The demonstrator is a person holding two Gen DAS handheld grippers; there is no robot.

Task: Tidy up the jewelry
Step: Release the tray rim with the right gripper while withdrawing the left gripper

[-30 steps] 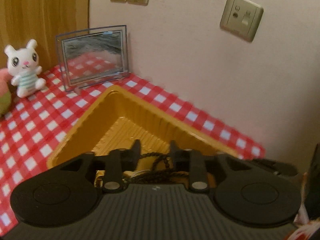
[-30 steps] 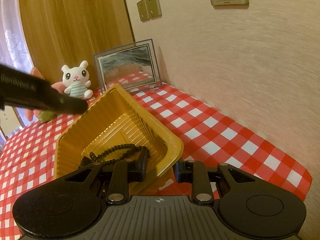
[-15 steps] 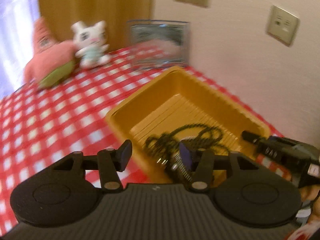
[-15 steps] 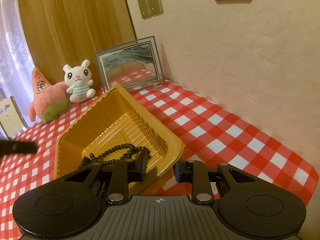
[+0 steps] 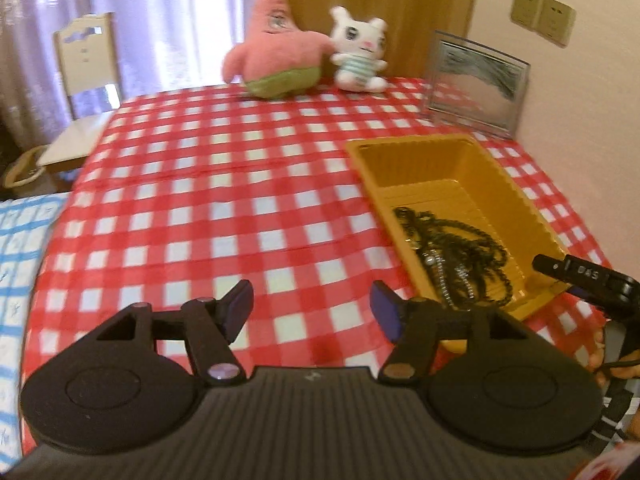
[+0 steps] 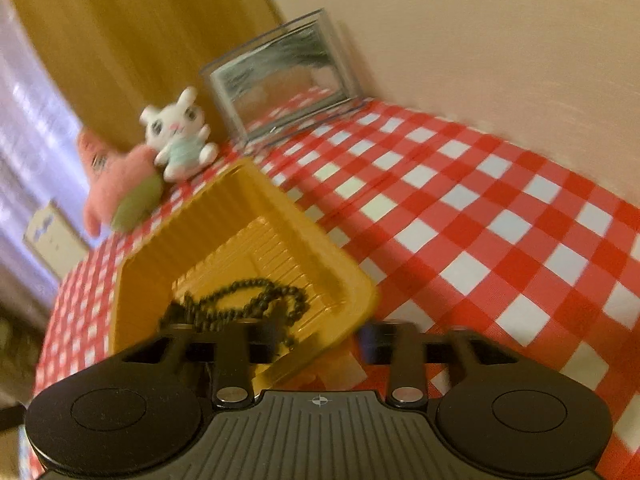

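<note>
- Left wrist view: left gripper [image 5: 311,307] over the checked tablecloth [image 5: 224,208], jaws apart and opening, only cloth between them.
- Yellow plastic tray [image 5: 520,204] sits near the table's right edge, its far end just short of the clear picture frame [image 5: 478,84] at the far right corner.
- Tangle of black beaded necklaces [image 5: 464,256] with a silvery chain lies in the tray's near half.
- Right gripper's finger [image 5: 576,274] reaches the tray's near right corner; contact cannot be told.
- Pink starfish plush [image 5: 276,48] and white bunny plush [image 5: 360,56] sit side by side, touching, at the far edge.
- A chair [image 5: 86,60] stands beyond the far left corner.
- Right wrist view (blurred): right gripper [image 6: 318,342] jaws opening, straddling the tray's [image 6: 224,208] near corner; left finger inside the tray, right finger outside; pads clear of the wall.
- Beaded necklaces [image 6: 248,300] lie on the tray floor just ahead of the left finger.
- Bunny plush [image 6: 180,136], starfish plush [image 6: 120,184] and frame [image 6: 280,76] stand beyond the tray.
</note>
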